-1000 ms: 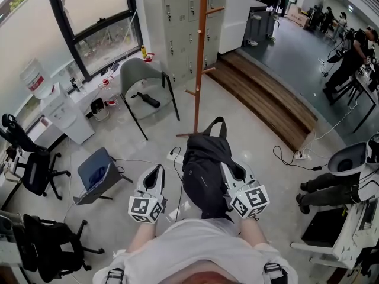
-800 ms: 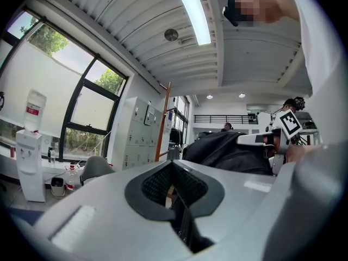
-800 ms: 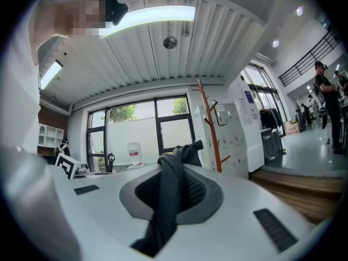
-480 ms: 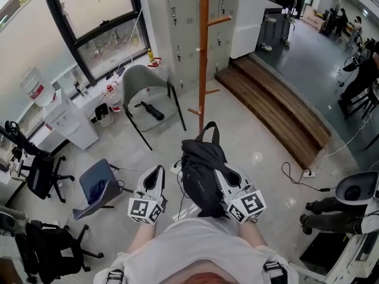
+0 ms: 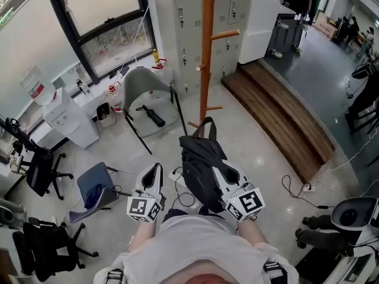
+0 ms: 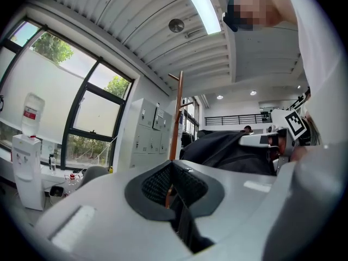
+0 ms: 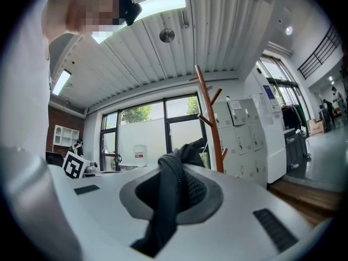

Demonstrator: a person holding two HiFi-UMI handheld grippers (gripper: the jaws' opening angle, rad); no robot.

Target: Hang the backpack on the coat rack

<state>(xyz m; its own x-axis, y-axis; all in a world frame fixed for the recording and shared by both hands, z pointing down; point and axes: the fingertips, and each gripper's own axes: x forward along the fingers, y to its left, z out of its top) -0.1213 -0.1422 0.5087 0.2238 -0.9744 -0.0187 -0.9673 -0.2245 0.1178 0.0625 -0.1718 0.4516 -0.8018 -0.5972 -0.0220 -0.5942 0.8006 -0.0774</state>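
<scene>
An orange wooden coat rack point(image 5: 205, 52) with short pegs stands on the floor straight ahead, in front of grey lockers. The black backpack point(image 5: 200, 161) hangs in the air just short of the rack's base. My right gripper point(image 5: 225, 175) is shut on one of its straps point(image 7: 169, 200), which runs down between the pads; the bag's top point(image 7: 191, 148) bulges beyond them, with the coat rack point(image 7: 209, 118) behind. My left gripper point(image 5: 151, 179) is level beside the bag, shut and holding nothing. From the left gripper point(image 6: 173, 186), the backpack point(image 6: 228, 151) shows at the right and the coat rack point(image 6: 175, 118) ahead.
A grey chair point(image 5: 145, 90) stands left of the rack, lockers point(image 5: 189, 16) behind it. A wooden step point(image 5: 284, 111) runs along the right. A folded blue chair point(image 5: 95, 185), a black office chair point(image 5: 35, 164) and a water dispenser point(image 5: 71, 117) are at the left. Cables point(image 5: 177, 173) lie on the floor below.
Both grippers and the hanging backpack have moved forward toward the coat rack, which now stands closer and larger. The right grip on the strap is unchanged.
</scene>
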